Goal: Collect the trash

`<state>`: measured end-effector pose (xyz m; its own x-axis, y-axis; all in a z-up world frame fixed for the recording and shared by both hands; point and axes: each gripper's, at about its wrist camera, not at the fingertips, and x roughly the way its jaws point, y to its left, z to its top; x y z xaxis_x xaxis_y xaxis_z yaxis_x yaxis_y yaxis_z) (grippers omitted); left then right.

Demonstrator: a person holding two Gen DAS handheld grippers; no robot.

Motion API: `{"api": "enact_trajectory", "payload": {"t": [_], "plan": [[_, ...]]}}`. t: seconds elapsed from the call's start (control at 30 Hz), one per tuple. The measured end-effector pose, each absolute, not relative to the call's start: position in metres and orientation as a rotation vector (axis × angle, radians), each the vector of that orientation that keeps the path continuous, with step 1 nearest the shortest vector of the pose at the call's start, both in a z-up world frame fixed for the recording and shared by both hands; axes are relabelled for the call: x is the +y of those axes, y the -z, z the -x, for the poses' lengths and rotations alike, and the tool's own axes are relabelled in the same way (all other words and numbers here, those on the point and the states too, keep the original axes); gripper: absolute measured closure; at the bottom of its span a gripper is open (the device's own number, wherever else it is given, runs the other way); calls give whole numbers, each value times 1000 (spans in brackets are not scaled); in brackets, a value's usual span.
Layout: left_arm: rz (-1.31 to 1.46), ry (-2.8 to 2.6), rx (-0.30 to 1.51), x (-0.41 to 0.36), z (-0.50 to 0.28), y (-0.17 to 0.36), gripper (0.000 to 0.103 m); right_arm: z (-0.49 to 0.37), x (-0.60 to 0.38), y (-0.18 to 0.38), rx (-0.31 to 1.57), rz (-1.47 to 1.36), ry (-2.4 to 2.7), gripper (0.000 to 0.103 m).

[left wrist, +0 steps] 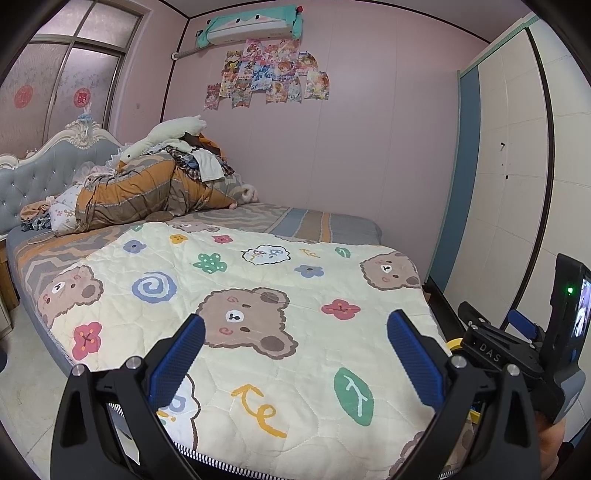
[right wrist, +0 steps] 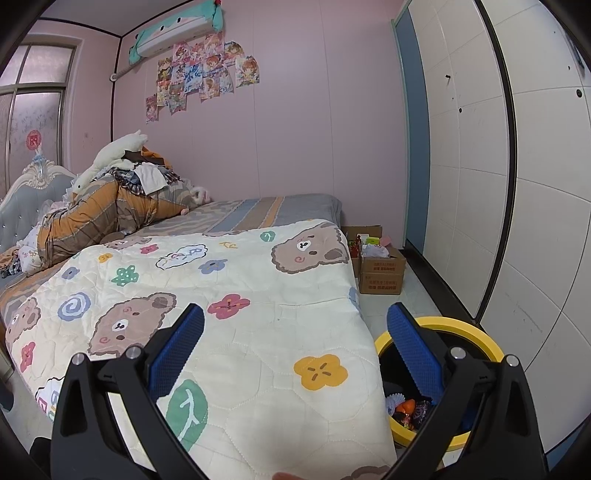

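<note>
While both tools wait: nothing is held.
Left gripper: fingers apart, over the quilt.
Right gripper: fingers apart.
Bin: under its right finger, trash inside.
Risk: bumping the bin could spill it.

grippers: 2, left gripper and right gripper, each with 2 blue pads, both spread wide with nothing between
bins: 1, yellow-rimmed bin just behind right gripper's right pad, wrappers inside, too jumbled to count
boxes: 2 cardboard, box in front, second box behind it, well past right gripper
quilts: 1 bear quilt under both grippers
bear faces on quilt: 3 full in left view, more cut off at edges
beds: 1 bed
clothes piles: 1 pile far left ahead
AC units: 1 AC
posters: cluster, overlapping, cannot count
wardrobes: 1 wardrobe right
windows: 1 window
</note>
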<state>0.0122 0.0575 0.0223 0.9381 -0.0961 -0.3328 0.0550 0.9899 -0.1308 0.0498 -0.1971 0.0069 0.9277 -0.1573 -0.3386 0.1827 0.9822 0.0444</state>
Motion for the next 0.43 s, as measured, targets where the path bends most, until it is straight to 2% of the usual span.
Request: {"api": "enact_trajectory", "payload": {"t": [0.43], "plan": [[128, 86, 371, 57, -15, -22, 8, -50, -198, -7, 342, -76, 174, 8]]}}
